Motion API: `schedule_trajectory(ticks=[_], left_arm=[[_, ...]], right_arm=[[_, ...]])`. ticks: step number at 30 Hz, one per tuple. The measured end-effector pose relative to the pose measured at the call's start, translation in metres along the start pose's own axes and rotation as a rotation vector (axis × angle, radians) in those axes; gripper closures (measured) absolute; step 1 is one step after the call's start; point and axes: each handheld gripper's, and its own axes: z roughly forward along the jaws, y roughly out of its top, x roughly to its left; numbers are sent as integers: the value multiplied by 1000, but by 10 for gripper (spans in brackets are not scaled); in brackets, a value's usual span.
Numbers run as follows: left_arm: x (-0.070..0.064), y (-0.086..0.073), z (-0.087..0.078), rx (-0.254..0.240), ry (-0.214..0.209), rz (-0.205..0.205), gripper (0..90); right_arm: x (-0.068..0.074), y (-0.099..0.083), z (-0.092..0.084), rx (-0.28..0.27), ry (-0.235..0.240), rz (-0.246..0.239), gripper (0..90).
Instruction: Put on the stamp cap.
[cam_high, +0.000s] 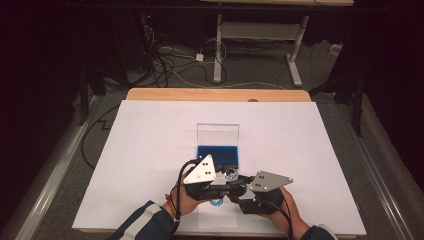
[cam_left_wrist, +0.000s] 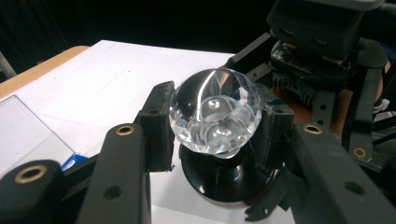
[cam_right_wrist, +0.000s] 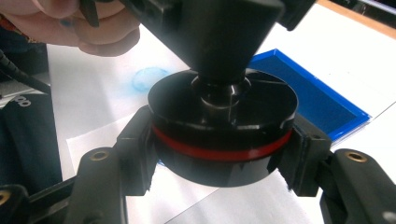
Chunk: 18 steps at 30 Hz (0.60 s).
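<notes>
Grippers meet low in the centre of the high view, over a white sheet covering the surface (cam_high: 150, 150). The left gripper (cam_high: 226, 176) and right gripper (cam_high: 239, 189) together hold one stamp (cam_high: 231, 175), its clear top glinting between them. Just above them lies an open ink pad (cam_high: 218, 154), blue, with a clear lid (cam_high: 217, 134) standing upright behind it. A faint blue ring print (cam_high: 217, 202) sits on a paper slip (cam_high: 218, 215) just below the grippers, near the sheet's lower edge. One print looks done; whether more follow cannot be told. Wide bare sheet lies to the left, right and top of the frame; the near edge is close.

Left gripper view: the left gripper (cam_left_wrist: 212, 123) is clamped on the stamp's faceted clear knob (cam_left_wrist: 215, 116), centre frame. The black base (cam_left_wrist: 224, 179) hangs below, above the white sheet. The right gripper's body crowds the upper right.

Right gripper view: the right gripper (cam_right_wrist: 219, 140) is clamped on the round black base (cam_right_wrist: 224, 135), which carries a red band, centre frame. The base is lifted off the paper. The blue print (cam_right_wrist: 149, 79) shows at upper left, the ink pad (cam_right_wrist: 313, 102) at right, close beside the base. A hand (cam_right_wrist: 70, 23) sits at top left.
</notes>
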Motion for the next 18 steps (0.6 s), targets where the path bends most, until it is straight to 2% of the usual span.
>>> schedule_trajectory(ticks=[11,15,18], left_arm=[[0,4,-3,-10,18,9,546],[0,5,-4,-4,19,13,546],[1,6,-5,-5,18,15,545]], right_arm=[[-1,1,-1,-41,-7,1,378],[-2,0,0,-41,-12,7,305],[-3,0,0,-39,-16,10,287]])
